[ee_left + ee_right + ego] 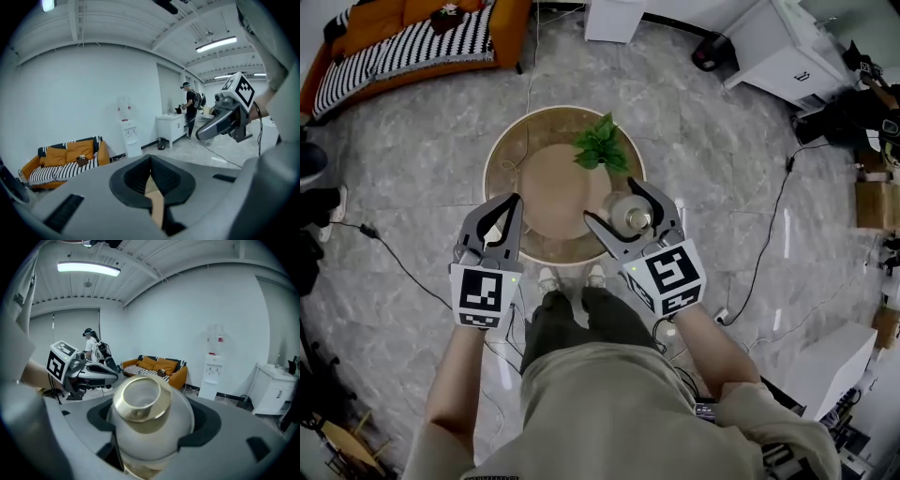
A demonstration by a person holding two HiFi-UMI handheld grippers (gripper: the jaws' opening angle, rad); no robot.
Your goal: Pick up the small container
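Observation:
The small container (630, 214) is a rounded silver pot with a gold rim around its open mouth. My right gripper (611, 201) is shut on it, the jaws clasping its body, over the front right part of the round table (551, 187). In the right gripper view the small container (146, 414) fills the space between the jaws, mouth tilted towards the camera. My left gripper (502, 210) hovers at the table's front left edge, jaws shut with nothing between them. In the left gripper view its jaws meet in a thin slit (151, 174). Whether the container touches the table is hidden.
A green leafy plant (602, 145) stands at the table's back right. An orange sofa (412, 37) with a striped cover lies at the far left and white cabinets (787, 52) at the far right. Cables (394, 258) cross the tiled floor. A person (191, 105) stands by a far cabinet.

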